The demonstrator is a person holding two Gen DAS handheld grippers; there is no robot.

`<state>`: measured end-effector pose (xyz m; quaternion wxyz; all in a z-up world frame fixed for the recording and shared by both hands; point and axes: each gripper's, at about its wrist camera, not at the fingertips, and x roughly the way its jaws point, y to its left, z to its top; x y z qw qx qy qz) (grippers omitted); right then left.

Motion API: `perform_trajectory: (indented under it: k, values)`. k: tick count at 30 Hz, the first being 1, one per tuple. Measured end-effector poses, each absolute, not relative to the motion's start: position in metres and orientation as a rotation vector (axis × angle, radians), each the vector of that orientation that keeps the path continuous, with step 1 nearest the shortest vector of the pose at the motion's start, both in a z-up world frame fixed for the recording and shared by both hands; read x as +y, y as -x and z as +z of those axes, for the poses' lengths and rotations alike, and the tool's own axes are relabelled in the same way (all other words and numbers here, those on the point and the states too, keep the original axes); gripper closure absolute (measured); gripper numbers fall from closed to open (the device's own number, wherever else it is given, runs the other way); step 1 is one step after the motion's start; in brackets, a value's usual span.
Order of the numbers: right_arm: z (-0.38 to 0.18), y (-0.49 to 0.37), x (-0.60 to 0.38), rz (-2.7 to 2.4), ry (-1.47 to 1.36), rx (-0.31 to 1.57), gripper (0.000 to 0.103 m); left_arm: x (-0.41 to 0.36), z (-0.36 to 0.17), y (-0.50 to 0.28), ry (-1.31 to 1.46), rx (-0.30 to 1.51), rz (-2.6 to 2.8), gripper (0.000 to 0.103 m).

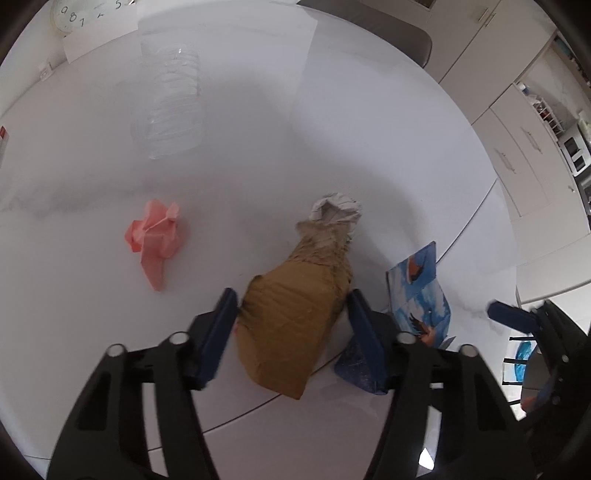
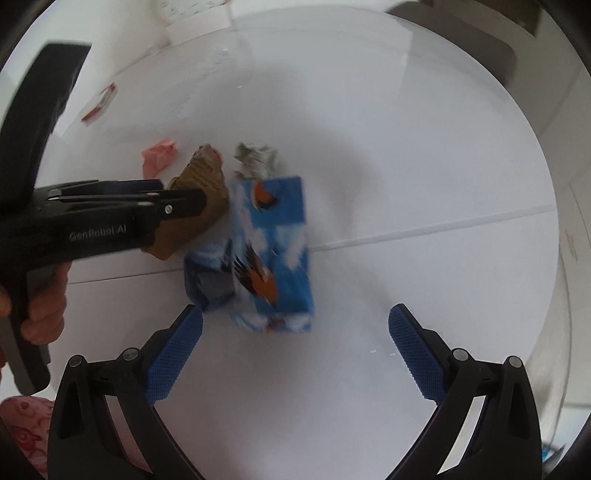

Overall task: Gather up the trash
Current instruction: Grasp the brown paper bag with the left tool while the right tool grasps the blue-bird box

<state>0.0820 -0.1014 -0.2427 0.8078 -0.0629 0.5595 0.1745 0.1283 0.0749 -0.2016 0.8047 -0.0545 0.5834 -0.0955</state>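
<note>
A crumpled brown paper bag point(image 1: 295, 314) lies on the white table point(image 1: 258, 147). My left gripper point(image 1: 291, 306) is open with a finger on each side of the bag; whether the pads touch it I cannot tell. The bag point(image 2: 199, 206) and left gripper point(image 2: 155, 206) also show in the right wrist view. A blue carton with orange print point(image 2: 273, 254) lies next to the bag, also in the left wrist view point(image 1: 421, 295). My right gripper point(image 2: 295, 325) is open and empty, just short of the carton. Pink crumpled paper point(image 1: 157, 236) lies left of the bag.
A clear ribbed plastic bottle point(image 1: 171, 99) lies at the back left. A crumpled white wad point(image 1: 336, 210) sits beyond the bag. A small red and white box point(image 2: 99, 103) lies far left. A chair point(image 1: 399, 33) stands behind the table. Cabinets point(image 1: 517, 147) are at right.
</note>
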Motion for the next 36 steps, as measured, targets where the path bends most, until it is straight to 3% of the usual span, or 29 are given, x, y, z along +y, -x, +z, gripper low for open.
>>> perform_trajectory:
  k: [5, 17, 26, 30, 36]
  values:
    - [-0.247, -0.094, -0.095, 0.382, 0.148, 1.203, 0.012, 0.075, -0.201, -0.124, 0.116, 1.235, -0.200, 0.050]
    - [-0.253, -0.112, -0.088, 0.430, 0.187, 1.233, 0.016, 0.105, -0.187, -0.106, 0.196, 1.217, -0.185, 0.050]
    - [-0.264, -0.113, -0.089, 0.407, 0.162, 1.278, 0.037, 0.090, -0.176, -0.101, 0.217, 1.224, -0.280, 0.050]
    - [-0.267, -0.114, -0.088, 0.407, 0.144, 1.293, 0.056, 0.073, -0.178, -0.097, 0.159, 1.231, -0.302, 0.050]
    - [-0.268, -0.113, -0.097, 0.398, 0.053, 1.303, 0.056, 0.074, -0.168, -0.092, 0.158, 1.217, -0.307, 0.050]
